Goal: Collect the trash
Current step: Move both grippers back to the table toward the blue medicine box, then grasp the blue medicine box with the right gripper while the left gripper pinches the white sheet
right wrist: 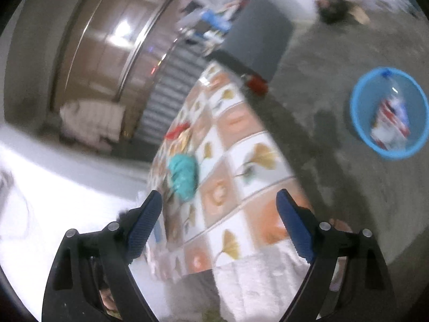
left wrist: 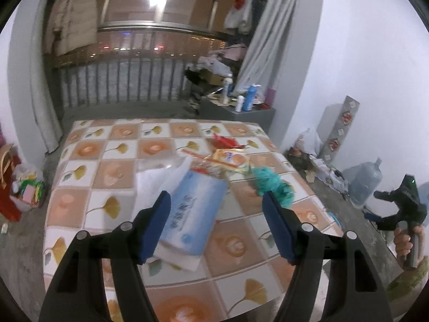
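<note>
- The counter (left wrist: 88,166) wears a tiled cloth of orange flowers and yellow ginkgo leaves; the trash lies in a loose cluster toward its far right part, the near and left squares bare
- A blue plastic basin (right wrist: 359,123) stands on the concrete floor (right wrist: 321,61), well apart from the counter, with a crumpled red, white and blue wrapper (right wrist: 390,123) inside it
- A large clear water jug (left wrist: 366,181) stands on the floor by the white wall, off the counter's right edge
- A pale blue tissue pack (left wrist: 191,212) lies tilted near the middle of the counter, resting on white paper (left wrist: 150,185)
- The left gripper (left wrist: 215,201) hangs over the counter with its blue pads wide apart; the tissue pack shows between them, but the pads touch nothing
- The right gripper (right wrist: 218,200) is also spread wide and empty, its view blurred and rolled sideways, over the counter's near corner; in the left view it appears off the counter's right edge, gripped by a hand (left wrist: 403,242)
- A teal ball of mesh (left wrist: 270,185) sits near the right edge, just beyond the tissue pack
- An orange and yellow snack wrapper (left wrist: 232,159) lies behind it, with red scraps (left wrist: 225,141) further back toward the far edge
</note>
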The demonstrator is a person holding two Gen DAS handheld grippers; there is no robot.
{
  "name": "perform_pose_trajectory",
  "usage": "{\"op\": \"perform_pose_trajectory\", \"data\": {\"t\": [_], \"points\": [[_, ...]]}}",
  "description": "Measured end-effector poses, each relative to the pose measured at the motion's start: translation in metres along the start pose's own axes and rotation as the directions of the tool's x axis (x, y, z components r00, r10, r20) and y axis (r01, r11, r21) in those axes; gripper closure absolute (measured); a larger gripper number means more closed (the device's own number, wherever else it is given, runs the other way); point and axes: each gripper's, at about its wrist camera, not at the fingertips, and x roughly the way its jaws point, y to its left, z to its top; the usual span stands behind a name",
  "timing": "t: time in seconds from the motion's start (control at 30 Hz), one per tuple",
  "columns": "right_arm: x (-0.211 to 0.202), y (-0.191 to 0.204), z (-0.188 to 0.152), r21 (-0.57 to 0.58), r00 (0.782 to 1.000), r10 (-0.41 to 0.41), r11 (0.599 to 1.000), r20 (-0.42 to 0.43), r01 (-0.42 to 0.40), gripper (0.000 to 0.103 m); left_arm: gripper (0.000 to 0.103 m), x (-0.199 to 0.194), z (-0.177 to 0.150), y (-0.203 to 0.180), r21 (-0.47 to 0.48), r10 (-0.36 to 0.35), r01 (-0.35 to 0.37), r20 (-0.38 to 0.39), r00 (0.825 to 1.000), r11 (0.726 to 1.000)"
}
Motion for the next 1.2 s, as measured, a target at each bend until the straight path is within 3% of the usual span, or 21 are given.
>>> {"op": "perform_pose_trajectory", "data": {"t": [0.2, 0.37, 0.43, 0.6, 0.7, 0.8, 0.97, 1.03, 1.1, 1.2], "points": [[0.058, 0.057, -0.017, -0.133, 0.990, 0.031, 0.990, -0.139, -0.049, 0.020, 0.034, 0.006, -0.018, 0.028, -0.042, 0.029, -0.029, -0.006, 1.000, 0.999], [0.124, 0.095, -0.043, -0.163, 0.958, 0.067, 0.980, -0.278, -0.116, 0.020, 0.038, 0.019, -0.029, 0.050, -0.094, 0.028, -0.029, -0.013, 1.000, 0.995], [0.152, 0.108, -0.054, -0.161, 0.940, 0.077, 0.977, -0.332, -0.137, 0.025, 0.047, 0.019, -0.032, 0.055, -0.104, 0.001, 0.000, 0.006, 1.000, 0.995], [0.213, 0.142, -0.081, -0.203, 0.896, 0.056, 0.966, -0.440, -0.160, 0.035, 0.053, 0.009, -0.038, 0.059, -0.078, -0.100, 0.108, 0.097, 0.990, 0.991], [0.239, 0.159, -0.089, -0.227, 0.889, 0.034, 0.962, -0.457, -0.153, 0.040, 0.053, 0.010, -0.036, 0.059, -0.027, -0.017, 0.020, 0.107, 0.994, 0.999], [0.254, 0.165, -0.091, -0.233, 0.885, 0.026, 0.961, -0.464, -0.150, 0.043, 0.053, 0.026, -0.032, 0.071, -0.043, 0.047, -0.044, 0.065, 0.997, 0.998], [0.270, 0.171, -0.098, -0.231, 0.882, 0.016, 0.963, -0.471, -0.141, 0.050, 0.054, 0.058, -0.034, 0.097, -0.131, 0.064, -0.069, -0.039, 0.997, 0.989], [0.276, 0.172, -0.098, -0.218, 0.877, 0.024, 0.965, -0.479, -0.145, 0.053, 0.067, 0.066, -0.037, 0.102, -0.172, 0.022, -0.031, -0.057, 0.998, 0.985], [0.278, 0.170, -0.100, -0.207, 0.875, 0.032, 0.967, -0.483, -0.149, 0.056, 0.071, 0.075, -0.040, 0.103, -0.197, -0.027, 0.011, -0.078, 0.997, 0.980], [0.282, 0.171, -0.098, -0.183, 0.867, 0.048, 0.970, -0.495, -0.158, 0.068, 0.090, 0.085, -0.047, 0.101, -0.231, -0.064, 0.035, -0.119, 0.991, 0.972]]}}
